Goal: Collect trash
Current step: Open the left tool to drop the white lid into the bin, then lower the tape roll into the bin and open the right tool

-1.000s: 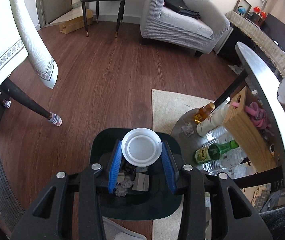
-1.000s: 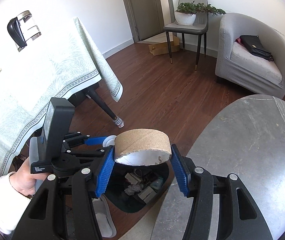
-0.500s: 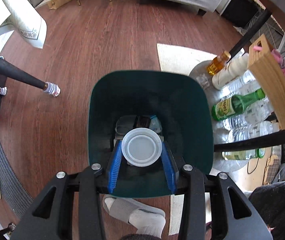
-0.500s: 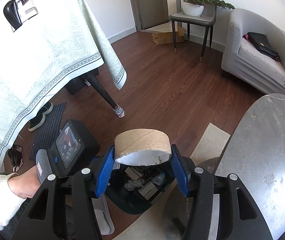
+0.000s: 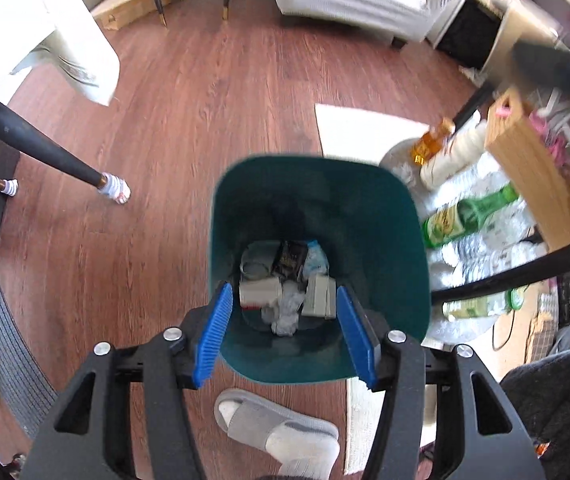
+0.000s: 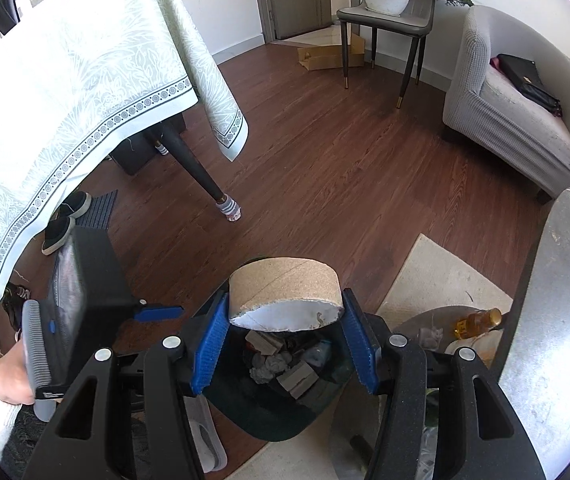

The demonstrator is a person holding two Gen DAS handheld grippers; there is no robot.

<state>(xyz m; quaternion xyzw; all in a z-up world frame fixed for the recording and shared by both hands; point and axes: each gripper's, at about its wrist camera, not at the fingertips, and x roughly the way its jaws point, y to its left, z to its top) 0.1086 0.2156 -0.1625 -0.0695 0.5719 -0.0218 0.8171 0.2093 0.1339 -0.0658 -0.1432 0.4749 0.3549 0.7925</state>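
Two grippers over one dark green plastic waste bin (image 5: 319, 264) standing on the brown wood floor, beside a low round shelf of bottles.

Left gripper (image 5: 283, 332): blue-padded fingers (image 5: 213, 338) spread wide, nothing between them. It hangs directly above the bin mouth. Inside the bin, at the bottom: crumpled white paper (image 5: 287, 312), small grey cartons (image 5: 319, 296), a round pale lid or cup (image 5: 257, 264), a dark wrapper. Left-wrist view is somewhat blurred, so finer identification is not possible.

Right gripper (image 6: 285, 338): fingers (image 6: 209, 350) closed against both sides of a short brown cardboard ring with a torn white lower edge (image 6: 285, 296), apparently a spent tape core. The ring sits level in the grip and appears above the far part of the bin mouth (image 6: 317, 408) in this view; the fisheye makes its true offset hard to judge.

Judgement, step in hand: drop the ring into the bin.
- Bring the ring over the middle of the opening, not the rim, before releasing.
- Lower it slightly; a round core can bounce or roll if it clips the edge.
- Open the fingers fully and evenly so it falls flat.
- Keep the left gripper aside to avoid a collision over the bin.

Risk: ring strikes the rim and rolls off across the floor.
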